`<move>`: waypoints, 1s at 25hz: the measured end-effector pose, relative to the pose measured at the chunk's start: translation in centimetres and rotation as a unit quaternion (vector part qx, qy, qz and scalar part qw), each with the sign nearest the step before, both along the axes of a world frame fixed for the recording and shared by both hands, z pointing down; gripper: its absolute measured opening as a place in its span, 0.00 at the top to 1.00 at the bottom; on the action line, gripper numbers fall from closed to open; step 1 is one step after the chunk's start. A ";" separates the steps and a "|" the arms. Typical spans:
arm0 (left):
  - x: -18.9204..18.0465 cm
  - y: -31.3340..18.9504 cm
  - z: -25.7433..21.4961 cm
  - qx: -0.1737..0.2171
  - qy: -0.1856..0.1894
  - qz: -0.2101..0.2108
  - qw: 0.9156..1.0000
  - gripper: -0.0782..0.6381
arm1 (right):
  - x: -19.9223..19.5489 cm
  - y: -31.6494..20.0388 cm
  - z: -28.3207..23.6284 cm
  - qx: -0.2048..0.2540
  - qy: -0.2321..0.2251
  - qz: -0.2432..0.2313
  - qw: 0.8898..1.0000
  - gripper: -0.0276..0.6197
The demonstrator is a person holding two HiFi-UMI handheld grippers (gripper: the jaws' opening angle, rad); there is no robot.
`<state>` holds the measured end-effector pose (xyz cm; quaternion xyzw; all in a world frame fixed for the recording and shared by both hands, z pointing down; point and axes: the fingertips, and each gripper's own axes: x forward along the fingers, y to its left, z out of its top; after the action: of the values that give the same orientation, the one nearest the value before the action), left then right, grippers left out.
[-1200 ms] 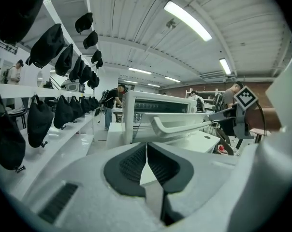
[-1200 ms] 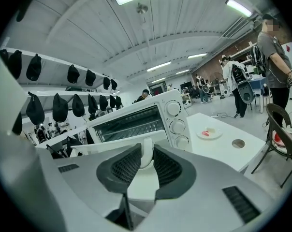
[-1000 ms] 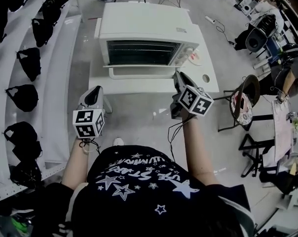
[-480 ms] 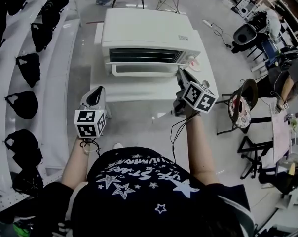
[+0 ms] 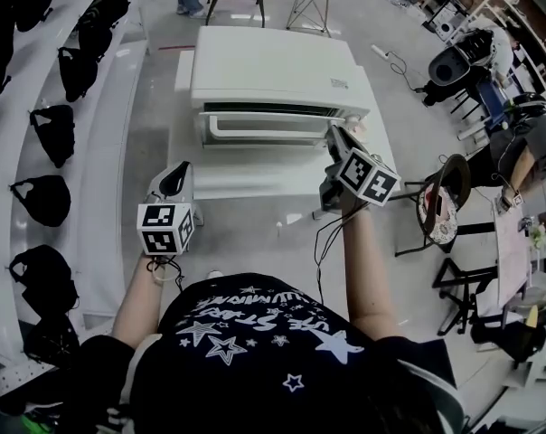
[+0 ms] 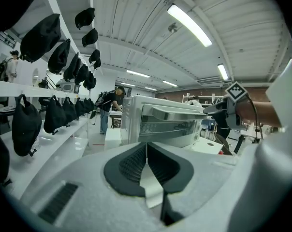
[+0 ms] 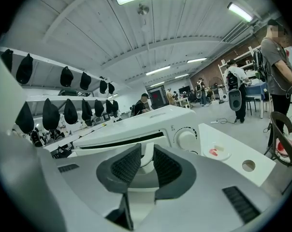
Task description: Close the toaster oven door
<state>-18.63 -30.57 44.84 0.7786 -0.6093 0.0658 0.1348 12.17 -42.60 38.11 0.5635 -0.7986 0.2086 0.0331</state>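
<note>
Step in hand, as I read it: tail end of the close. The white toaster oven sits on the white table, straight ahead of the person. Its door is tipped up almost flush w/ the oven front, w/ only a thin dark slit along the top edge. Not fully shut yet, but v. nearly.

The right hand-held gripper is at the right end of the door's white bar handle. In the right gripper view its jaws stand partly apart, and the handle's end fills the gap btwn the ribbed dark pads. That looks like a grip on the handle, not just a nudge. The round control knob is just beyond, to the right.

The left hand-held gripper is low on the left, well apart from the oven. Its jaws are pressed together w/ nothing in them, so it's doing no work here.

Next move, prob.: take the handle the last bit in toward the oven face till the slit is gone, then let go & back off. The push should follow the door's arc, up & in. A straight shove could slide the oven back on the table. Release only once the door sits flush, else it may drop open.
</note>
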 end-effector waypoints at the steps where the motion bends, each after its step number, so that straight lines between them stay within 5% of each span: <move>1: -0.1 0.0 0.0 0.000 0.001 -0.001 1.000 0.85 | -0.1 -0.2 -0.1 0.000 -0.001 0.001 1.000 0.83; 21: 0.5 -0.4 -1.6 0.011 0.009 -0.004 1.000 0.85 | -0.3 -2.3 -1.1 0.030 0.004 0.013 0.999 0.83; 25: 0.8 0.5 -1.9 0.014 0.004 -0.008 1.000 0.85 | -0.6 -2.0 -1.4 0.049 0.050 0.003 0.998 0.83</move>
<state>-17.81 -30.07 42.90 0.7759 -0.6156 0.0538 0.1268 11.55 -44.60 36.69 0.5762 -0.8038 0.1410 0.0447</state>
